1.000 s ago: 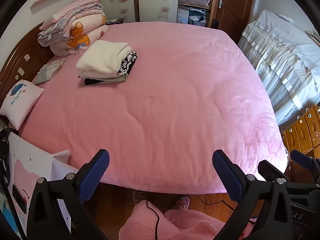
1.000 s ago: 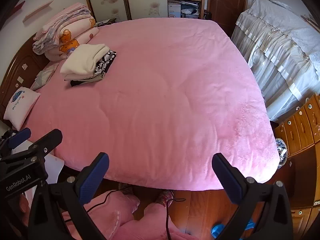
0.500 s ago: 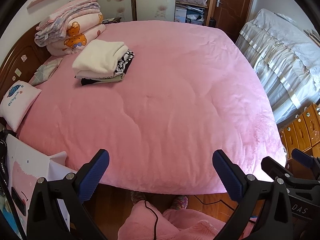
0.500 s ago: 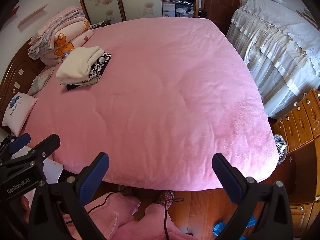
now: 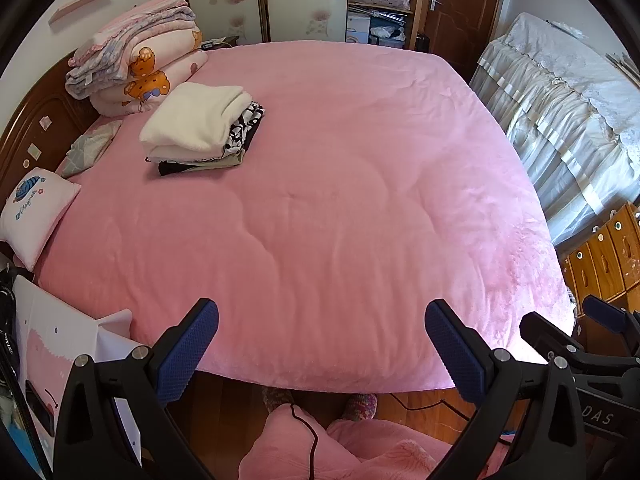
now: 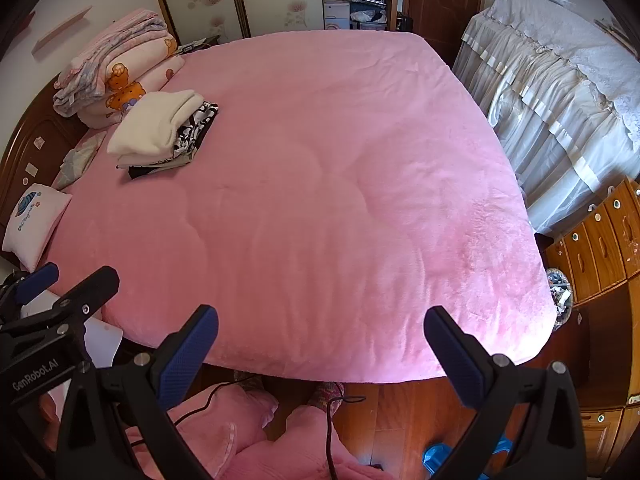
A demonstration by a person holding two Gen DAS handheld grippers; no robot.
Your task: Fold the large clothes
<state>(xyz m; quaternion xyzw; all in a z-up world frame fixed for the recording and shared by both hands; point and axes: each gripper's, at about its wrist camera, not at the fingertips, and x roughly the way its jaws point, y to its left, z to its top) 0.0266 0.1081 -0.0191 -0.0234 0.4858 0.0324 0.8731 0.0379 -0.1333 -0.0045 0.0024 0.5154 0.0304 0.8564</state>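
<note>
A stack of folded clothes lies on the far left of the pink bed, a cream garment on top and black-and-white pieces under it. The same stack of folded clothes shows in the right wrist view on the pink bed. My left gripper is open over the bed's near edge, holding nothing. My right gripper is open too, with nothing between its blue pads. Each gripper shows at the edge of the other's view. No unfolded garment lies on the bed.
Folded quilts and a small white pillow line the wooden headboard on the left. A lace-covered piece of furniture and wooden drawers stand on the right. The person's pink-clad legs and a cable are below.
Both grippers have stayed open. The views have shifted slightly, so the bed and the folded stack sit a little lower and further right in the left wrist view.
</note>
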